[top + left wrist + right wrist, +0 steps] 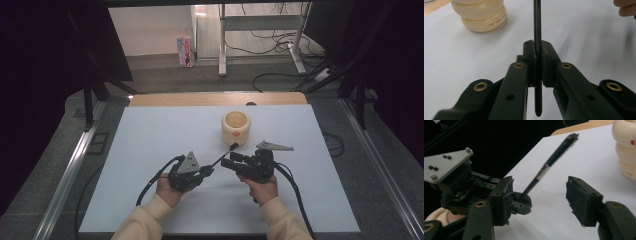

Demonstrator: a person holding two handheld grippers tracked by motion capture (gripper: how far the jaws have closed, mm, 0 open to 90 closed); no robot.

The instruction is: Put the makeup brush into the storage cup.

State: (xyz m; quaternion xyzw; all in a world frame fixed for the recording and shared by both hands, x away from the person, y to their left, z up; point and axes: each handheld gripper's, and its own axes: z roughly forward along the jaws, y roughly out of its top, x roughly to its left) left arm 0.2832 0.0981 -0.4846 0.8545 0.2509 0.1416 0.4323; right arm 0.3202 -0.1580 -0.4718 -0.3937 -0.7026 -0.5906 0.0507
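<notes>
A slim black pen [223, 156] is clamped in my left gripper [206, 171], and its tip slants up toward a cream ribbed pot [235, 128] at mid-table. In the left gripper view the jaws of my left gripper [537, 53] are shut on the pen [537, 22], with the pot [480, 15] at the far left. My right gripper [227, 161] faces the left one from the right and stands open. In the right gripper view, my right gripper [541, 200] holds nothing between its wide-apart pads, and the pen [554, 157] rises beyond them from the left gripper [521, 205].
A white mat [150, 145] covers the table, and a wooden edge [215, 99] shows at the back. Black cables trail from both grippers toward the near edge. Metal rails run along both sides of the table. The person's fingers [625, 7] show at the top right of the left gripper view.
</notes>
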